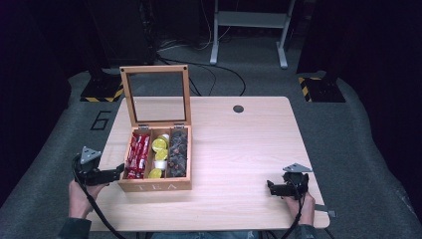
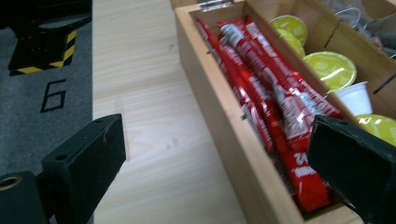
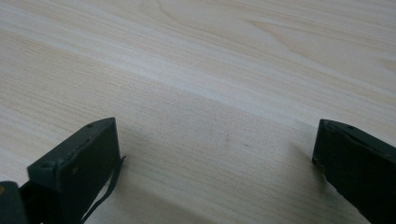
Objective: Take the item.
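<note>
Here, line by line:

Box: a wooden tea box (image 1: 155,186) stands on the left half of the counter (image 1: 239,149), its front wall close to the near edge.
Lid: the glass-paned lid (image 1: 156,94) is swung up and back, standing nearly upright behind the box.
Compartments: three long bays run from front to back; red packets (image 1: 137,156) lie in the left bay, yellow-topped cups (image 1: 159,145) in the middle, dark wrapped pieces (image 1: 177,153) in the right.
Packets' axis: the packets lie lengthwise along their bay, ends toward the front wall and the lid hinge; in the left gripper view they (image 2: 275,107) are stacked flat and reach close to the rim.
Left tongs: the left tongs (image 1: 121,170) are spread wide at the front left corner of the box; in the left gripper view one jaw is over bare counter outside the left wall, the other over the near end of the packet bay.
In the way: the box's left wall (image 2: 219,116) runs between the two jaws.
Right tongs: the right tongs (image 1: 269,186) are spread wide, holding nothing, low over bare wood near the front right corner, well apart from the box.
Open room: the right half of the counter is bare apart from a dark round hole (image 1: 238,108) near the far edge.
Edges: only a narrow strip of wood lies between the box and the counter's left edge.
</note>
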Available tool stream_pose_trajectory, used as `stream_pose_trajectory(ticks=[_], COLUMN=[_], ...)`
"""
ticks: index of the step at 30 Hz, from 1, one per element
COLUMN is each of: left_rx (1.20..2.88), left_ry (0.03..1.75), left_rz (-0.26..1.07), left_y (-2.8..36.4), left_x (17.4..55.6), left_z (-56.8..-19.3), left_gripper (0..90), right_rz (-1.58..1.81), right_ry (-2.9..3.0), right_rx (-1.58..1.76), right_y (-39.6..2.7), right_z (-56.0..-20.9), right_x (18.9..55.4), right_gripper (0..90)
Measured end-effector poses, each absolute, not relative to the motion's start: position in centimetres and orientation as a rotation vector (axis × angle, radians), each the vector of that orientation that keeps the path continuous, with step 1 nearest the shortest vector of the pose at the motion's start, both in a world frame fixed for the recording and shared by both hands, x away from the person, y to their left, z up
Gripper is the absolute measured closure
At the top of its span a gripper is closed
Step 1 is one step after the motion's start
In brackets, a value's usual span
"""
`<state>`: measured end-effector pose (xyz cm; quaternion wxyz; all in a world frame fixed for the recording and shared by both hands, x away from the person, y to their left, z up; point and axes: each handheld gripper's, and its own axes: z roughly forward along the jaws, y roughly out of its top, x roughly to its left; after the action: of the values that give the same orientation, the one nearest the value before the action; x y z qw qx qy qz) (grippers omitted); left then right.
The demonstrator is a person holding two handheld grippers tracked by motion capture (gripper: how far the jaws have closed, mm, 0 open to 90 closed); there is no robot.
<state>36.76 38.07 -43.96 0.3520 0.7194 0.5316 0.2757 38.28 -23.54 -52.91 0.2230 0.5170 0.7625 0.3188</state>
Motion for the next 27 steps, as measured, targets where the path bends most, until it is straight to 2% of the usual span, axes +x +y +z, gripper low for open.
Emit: stream_pose_trajectory(ticks=[4, 10, 15, 24, 25, 27], left_rx=[1.875, 1.921, 1.959, 2.002, 2.011, 2.02], left_ry=[1.339, 1.276, 1.274, 1.323, 1.338, 1.338], left_rz=[0.717, 0.681, 0.66, 0.624, 0.635, 0.634], left_y=[37.1, 35.5, 34.7, 33.7, 33.5, 33.3], left_x=[37.6, 39.0, 39.8, 41.4, 41.6, 41.8], left_z=[-43.4, -43.1, -43.2, -44.0, -44.1, -44.2], left_gripper=[5.7, 18.1, 34.7, 49.5, 54.3, 58.4], right_rz=[0.88, 0.879, 0.883, 0.882, 0.883, 0.886], right_ry=[2.105, 2.111, 2.107, 2.115, 2.115, 2.114], right_rx=[1.428, 1.419, 1.421, 1.413, 1.413, 1.416], right_y=[-23.5, -23.6, -23.6, -23.6, -23.6, -23.6], right_z=[-52.9, -52.9, -52.9, -52.9, -52.9, -52.9], right_x=[38.3, 38.3, 38.3, 38.2, 38.2, 38.3], right_gripper=[0.1, 0.3, 0.3, 0.9, 1.0, 1.1])
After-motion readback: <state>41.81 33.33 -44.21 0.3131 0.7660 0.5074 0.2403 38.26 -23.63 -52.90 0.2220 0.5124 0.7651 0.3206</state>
